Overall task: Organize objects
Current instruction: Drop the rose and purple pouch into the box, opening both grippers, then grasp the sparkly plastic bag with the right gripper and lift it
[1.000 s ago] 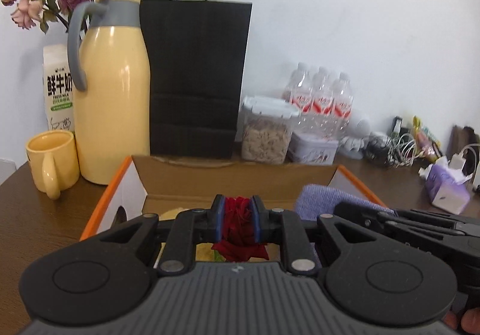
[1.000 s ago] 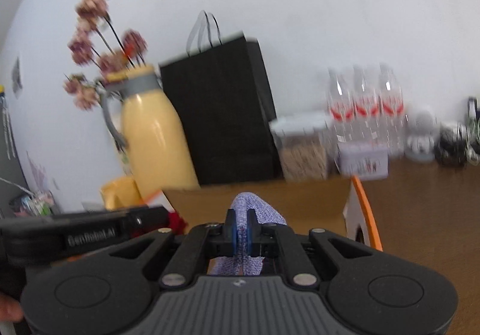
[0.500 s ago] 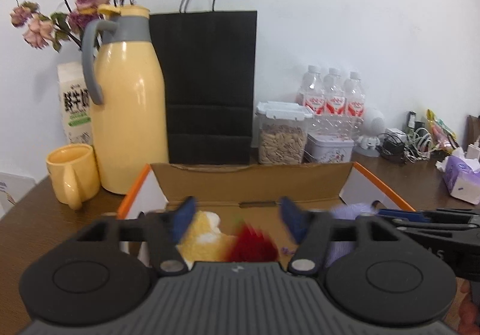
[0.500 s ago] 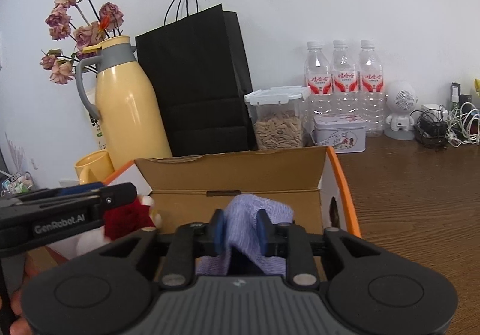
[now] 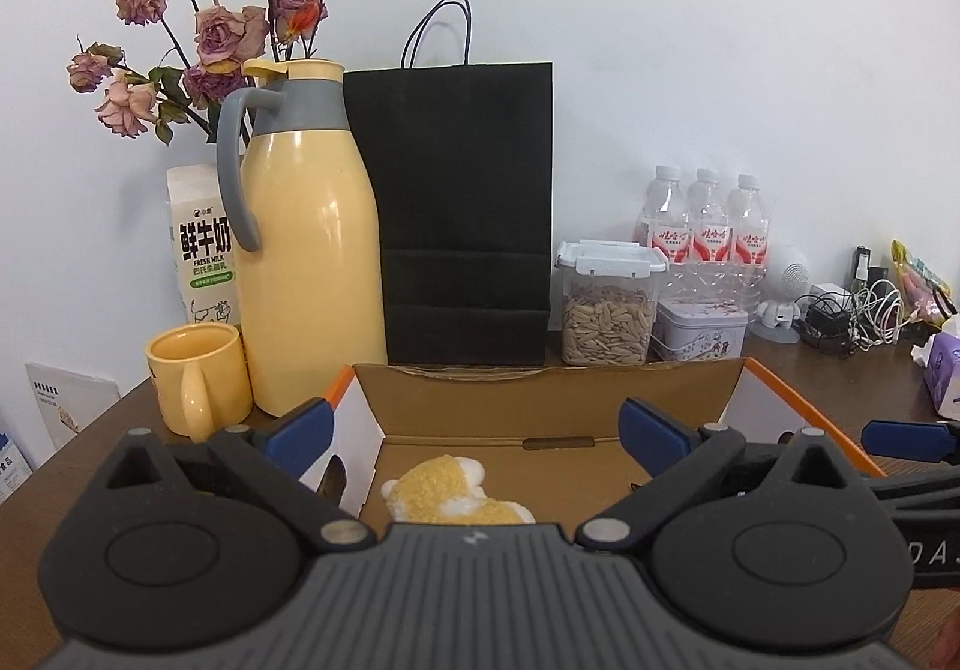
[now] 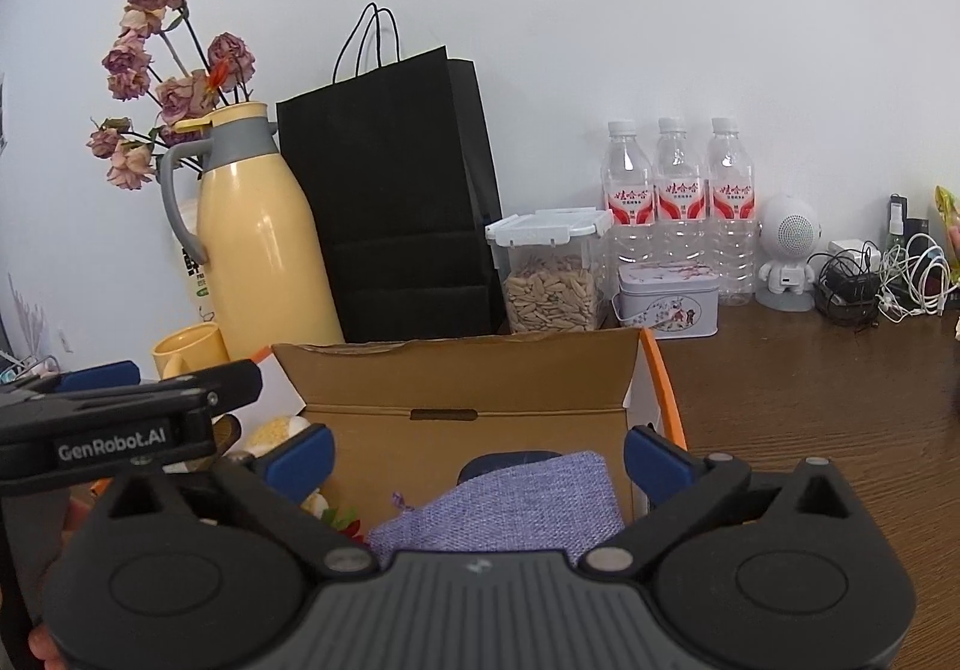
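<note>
An open cardboard box [image 5: 540,382] with orange edges stands on the brown table; it also shows in the right wrist view [image 6: 456,370]. My left gripper [image 5: 477,433] is open and empty above it, over a yellow and white plush toy [image 5: 447,496] lying inside. My right gripper [image 6: 477,457] is open and empty over a purple fabric pouch [image 6: 516,502] lying in the box on a dark blue object [image 6: 504,463]. The left gripper's body [image 6: 120,418] shows at the left of the right wrist view.
Behind the box stand a yellow thermos jug [image 5: 306,262], a yellow mug [image 5: 195,379], a milk carton [image 5: 201,244], a black paper bag [image 5: 465,208], a seed container [image 5: 606,304], a tin [image 5: 699,331], water bottles [image 5: 702,232], dried roses [image 5: 204,27] and cables [image 5: 864,310].
Both grippers opened and drew back. The left let go of a red item, the right let go of the purple pouch, which now lies in the box.
</note>
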`<state>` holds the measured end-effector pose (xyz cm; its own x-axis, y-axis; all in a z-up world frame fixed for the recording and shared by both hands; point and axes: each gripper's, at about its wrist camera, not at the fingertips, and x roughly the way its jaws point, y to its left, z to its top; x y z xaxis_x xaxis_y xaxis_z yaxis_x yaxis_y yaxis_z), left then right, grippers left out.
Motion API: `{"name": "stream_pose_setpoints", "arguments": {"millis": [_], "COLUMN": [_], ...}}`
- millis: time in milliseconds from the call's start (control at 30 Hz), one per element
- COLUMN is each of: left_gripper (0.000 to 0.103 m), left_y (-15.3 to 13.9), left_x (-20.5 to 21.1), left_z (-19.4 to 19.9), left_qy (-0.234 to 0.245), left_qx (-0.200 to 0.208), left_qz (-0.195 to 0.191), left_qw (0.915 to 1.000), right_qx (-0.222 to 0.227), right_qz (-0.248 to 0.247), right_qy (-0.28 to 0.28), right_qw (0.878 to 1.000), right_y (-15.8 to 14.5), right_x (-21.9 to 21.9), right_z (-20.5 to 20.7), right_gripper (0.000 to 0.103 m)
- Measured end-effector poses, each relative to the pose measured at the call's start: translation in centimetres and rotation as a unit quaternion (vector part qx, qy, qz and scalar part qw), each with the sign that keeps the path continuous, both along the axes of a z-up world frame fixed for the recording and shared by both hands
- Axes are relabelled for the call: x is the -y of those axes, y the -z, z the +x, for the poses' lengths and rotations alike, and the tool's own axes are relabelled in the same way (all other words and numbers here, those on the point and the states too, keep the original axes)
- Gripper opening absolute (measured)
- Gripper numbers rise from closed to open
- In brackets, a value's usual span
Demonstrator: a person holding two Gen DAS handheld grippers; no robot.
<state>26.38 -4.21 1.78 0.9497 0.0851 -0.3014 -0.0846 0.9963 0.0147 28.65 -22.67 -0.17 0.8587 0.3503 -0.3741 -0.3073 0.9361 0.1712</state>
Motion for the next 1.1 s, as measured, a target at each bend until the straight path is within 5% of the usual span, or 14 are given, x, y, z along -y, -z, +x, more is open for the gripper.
{"name": "stream_pose_setpoints", "arguments": {"millis": [467, 1100], "left_gripper": [0.103, 0.103], "left_y": [-2.7, -4.2], "left_x": [0.0, -1.4], "left_z": [-3.1, -11.7], "left_qy": [0.009, -0.001], "left_qx": [0.034, 0.008], "left_qz": [-0.007, 0.005], "left_qw": [0.9994, 1.0000], "right_qx": [0.039, 0.019], "right_qz": [-0.028, -0.062], "right_qy": [-0.006, -0.006], "right_qw": [0.999, 0.998], "right_y": [-2.4, -3.5], "right_x": [-0.3, 0.6], "right_z": [-2.6, -11.1], "right_gripper": [0.103, 0.103]}}
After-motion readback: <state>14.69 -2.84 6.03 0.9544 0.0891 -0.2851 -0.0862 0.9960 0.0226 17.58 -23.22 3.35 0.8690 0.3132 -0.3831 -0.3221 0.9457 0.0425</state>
